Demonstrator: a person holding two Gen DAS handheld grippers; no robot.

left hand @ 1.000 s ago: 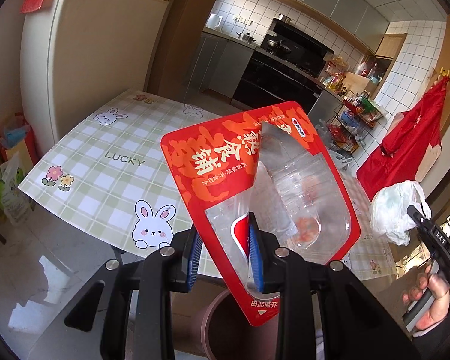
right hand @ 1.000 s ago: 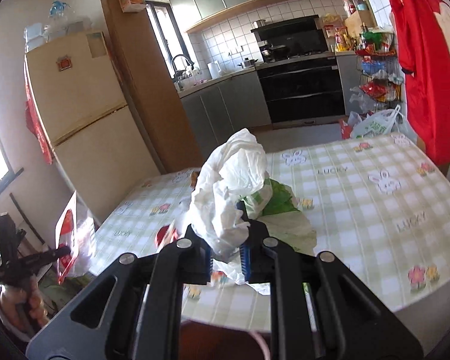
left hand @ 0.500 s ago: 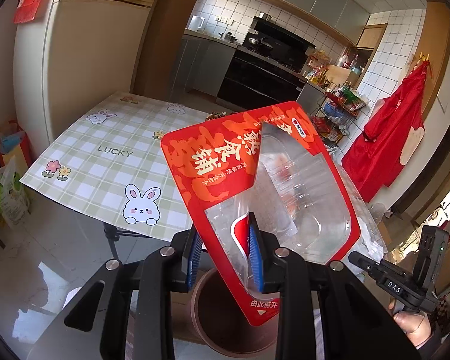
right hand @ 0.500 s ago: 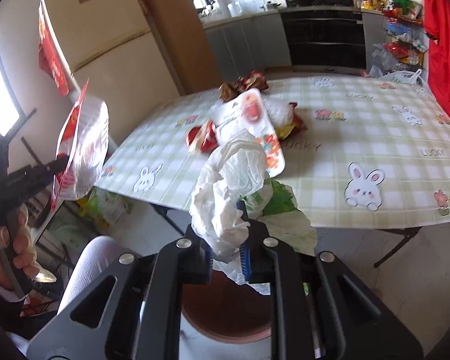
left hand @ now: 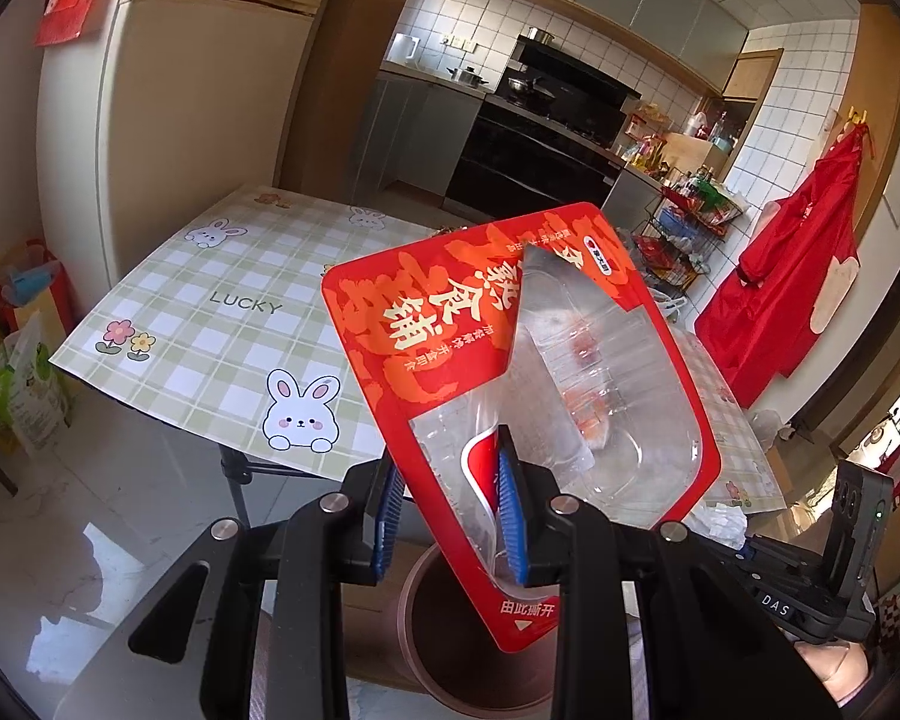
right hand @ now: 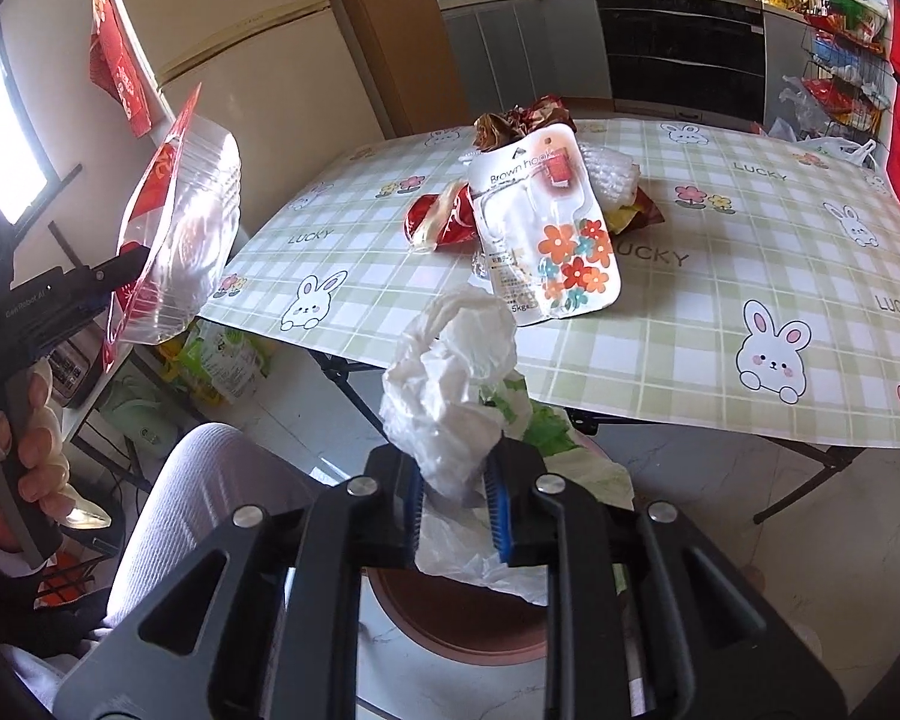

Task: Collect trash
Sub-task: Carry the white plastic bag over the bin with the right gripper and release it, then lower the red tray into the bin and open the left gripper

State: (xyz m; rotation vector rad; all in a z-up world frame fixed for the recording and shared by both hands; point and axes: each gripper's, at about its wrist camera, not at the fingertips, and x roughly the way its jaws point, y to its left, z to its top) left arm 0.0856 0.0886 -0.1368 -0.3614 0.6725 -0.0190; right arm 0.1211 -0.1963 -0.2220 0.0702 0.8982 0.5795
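Observation:
My left gripper is shut on a red-and-clear food package, held upright above a round brown bin on the floor. The right wrist view shows the same package at the left in the left gripper, with a hand below it. My right gripper points down over the bin. Its jaws are opening, and a crumpled white plastic bag with green print still fills the gap and touches both pads.
A table with a green checked bunny cloth carries a pile of trash: a flowered "Brown hook" card, a red wrapper and a brown foil wrapper. A knee in white cloth sits left of the bin. Fridge behind.
My right gripper has dropped and tipped down from above the table to over the bin, and its jaws have spread a little around the bag. The left gripper shifted slightly, still holding the package.

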